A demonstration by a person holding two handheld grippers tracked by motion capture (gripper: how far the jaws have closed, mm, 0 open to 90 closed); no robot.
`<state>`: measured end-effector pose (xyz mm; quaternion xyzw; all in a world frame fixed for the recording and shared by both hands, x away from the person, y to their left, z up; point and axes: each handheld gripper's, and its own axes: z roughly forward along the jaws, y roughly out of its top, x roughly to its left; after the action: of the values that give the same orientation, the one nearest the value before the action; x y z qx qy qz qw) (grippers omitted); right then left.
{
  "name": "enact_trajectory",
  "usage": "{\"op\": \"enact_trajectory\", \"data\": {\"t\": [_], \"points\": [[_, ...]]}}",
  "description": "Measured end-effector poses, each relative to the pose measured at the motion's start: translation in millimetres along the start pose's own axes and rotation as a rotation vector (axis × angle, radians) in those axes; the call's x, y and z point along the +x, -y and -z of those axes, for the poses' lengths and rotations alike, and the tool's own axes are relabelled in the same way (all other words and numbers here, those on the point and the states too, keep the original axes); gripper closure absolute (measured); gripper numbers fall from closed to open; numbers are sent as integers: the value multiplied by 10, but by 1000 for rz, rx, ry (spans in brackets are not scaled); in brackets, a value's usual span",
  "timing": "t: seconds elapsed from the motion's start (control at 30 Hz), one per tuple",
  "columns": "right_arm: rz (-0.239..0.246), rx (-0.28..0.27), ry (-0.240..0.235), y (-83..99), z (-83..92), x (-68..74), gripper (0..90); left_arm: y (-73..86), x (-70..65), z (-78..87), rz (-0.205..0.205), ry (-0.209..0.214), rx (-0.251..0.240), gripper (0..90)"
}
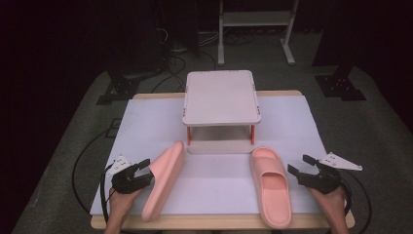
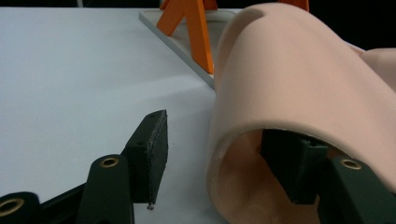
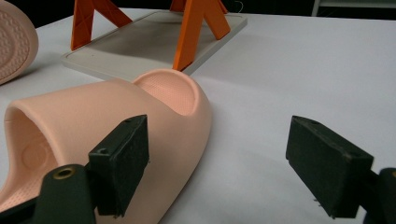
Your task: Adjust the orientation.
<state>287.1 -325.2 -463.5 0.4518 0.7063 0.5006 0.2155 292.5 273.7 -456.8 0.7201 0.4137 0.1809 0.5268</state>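
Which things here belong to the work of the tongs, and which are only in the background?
In the work:
- left slipper, tilted on its edge, one jaw of the open left tongs inside its strap
- right slipper, sole down, beside the open right tongs
- small raised shelf, probably the goal

In the background:
- cables on the floor
- white frame behind

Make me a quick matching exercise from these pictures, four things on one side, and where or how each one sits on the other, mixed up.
Things:
1. left slipper
2. right slipper
3. small shelf
4. right gripper

States:
A. stands on orange legs at the far middle of the table
B. open, beside a slipper, holding nothing
C. tipped on its side, one jaw inside its strap
D. lies flat, sole down

Pairs: 1-C, 2-D, 3-A, 4-B
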Motion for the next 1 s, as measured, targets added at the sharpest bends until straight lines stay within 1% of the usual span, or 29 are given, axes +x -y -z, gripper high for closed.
{"op": "enact_trajectory", "data": {"t": [0.1,0.23,0.5,0.7,0.73,0.83,1.0], "points": [[0,-1,0,0,0,-1,209,-3,-8,7,6,2,-11,417],[-2,3,0,0,-3,2,209,-11,-23,7,-2,-4,-15,416],[-7,8,-2,1,-7,6,209,-17,-30,28,8,-7,-38,415],[-4,7,-3,3,-13,6,209,-19,-37,22,6,-8,-38,413],[-4,7,-4,2,-13,5,209,-18,-45,17,12,-6,-38,413],[-5,9,-4,3,-13,7,209,-26,-60,12,4,-3,-38,411],[-5,10,-4,2,-8,6,209,-30,-75,11,5,-1,-43,393]]}}
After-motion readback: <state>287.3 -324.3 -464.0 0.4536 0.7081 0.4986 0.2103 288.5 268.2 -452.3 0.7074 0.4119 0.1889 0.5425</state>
